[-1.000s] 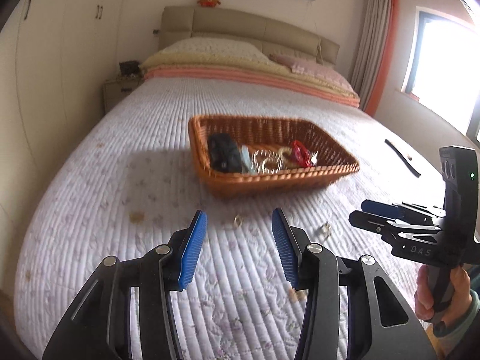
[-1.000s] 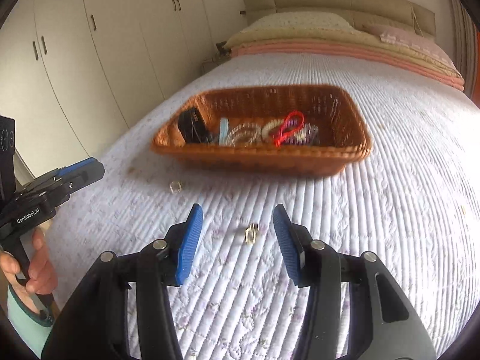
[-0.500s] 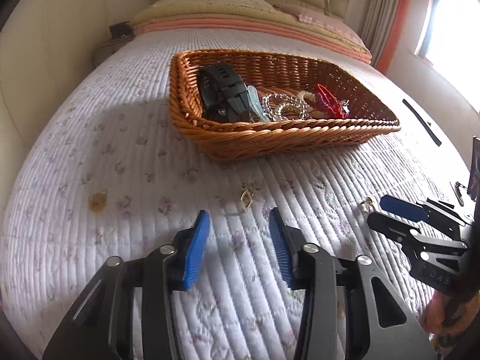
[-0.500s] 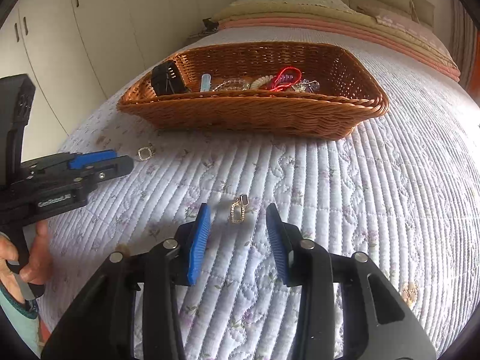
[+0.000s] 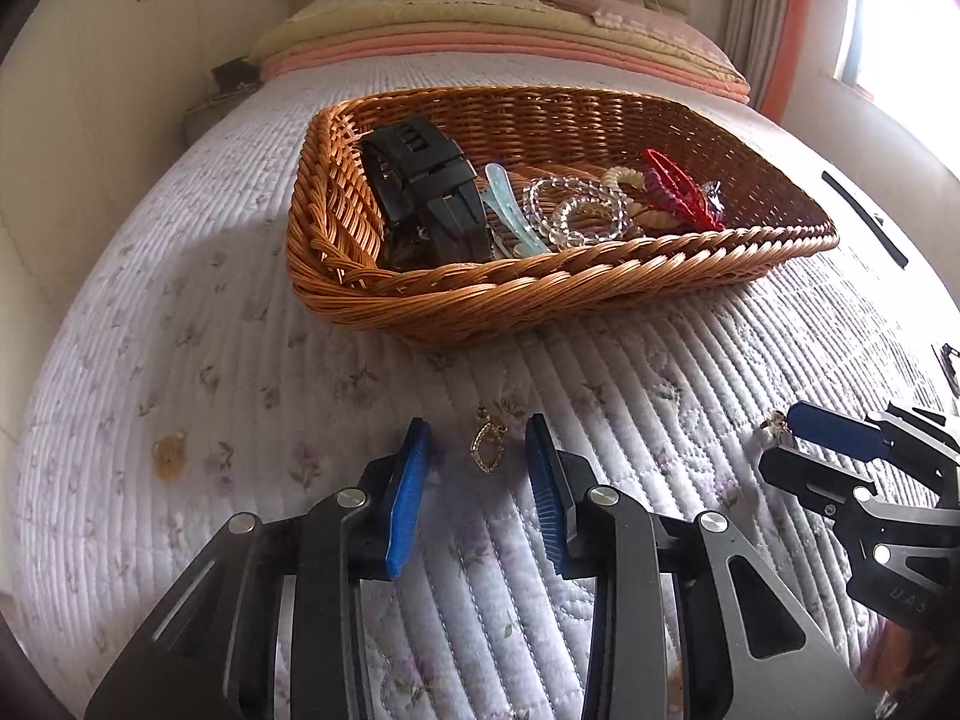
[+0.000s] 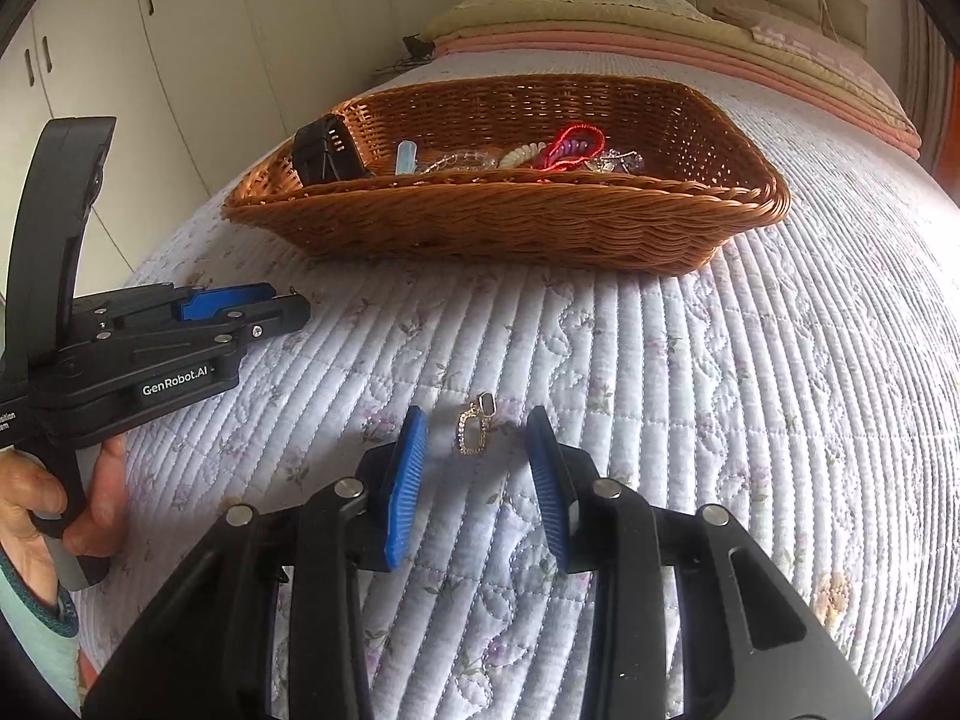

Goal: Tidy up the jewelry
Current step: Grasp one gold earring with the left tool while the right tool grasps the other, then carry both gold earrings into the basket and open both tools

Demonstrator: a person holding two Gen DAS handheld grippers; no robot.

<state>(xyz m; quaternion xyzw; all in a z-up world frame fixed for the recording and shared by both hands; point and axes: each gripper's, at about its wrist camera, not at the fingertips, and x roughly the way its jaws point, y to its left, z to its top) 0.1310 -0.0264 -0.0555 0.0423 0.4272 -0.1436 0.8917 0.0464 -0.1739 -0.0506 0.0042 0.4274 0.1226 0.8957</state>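
Left gripper point(image 5: 477, 441) sits low over the quilted bedspread point(image 5: 240, 372), jaws just been closing, pads not touching anything yet. A small gold earring point(image 5: 487, 447) lies flat on the quilt between the blue pads, clear of both. Unclenched, nothing grasped.

Right gripper point(image 6: 477, 435) same story: jaws just been closing, a second gold earring point(image 6: 474, 429) lies on the quilt between its pads, gaps on either side. Not gripped.

Wicker basket point(image 5: 456, 294) rests on the bed at 12 o'clock from both grippers, well apart from the earrings. Inside: black watch point(image 5: 426, 192) at the left end, pale blue hair clip point(image 5: 510, 210) beside it, clear bead bracelets point(image 5: 570, 210) mid-basket, red hair tie point(image 5: 678, 186) toward the right.

In the left wrist view the right gripper shows at 3 o'clock, its tip just beside its earring. In the right wrist view the left gripper shows at 9 o'clock, held by a hand point(image 6: 42, 504). Black strap point(image 5: 864, 216) lies on the bed at 2 o'clock past the basket. Pillows point(image 5: 480, 18) at the headboard end.
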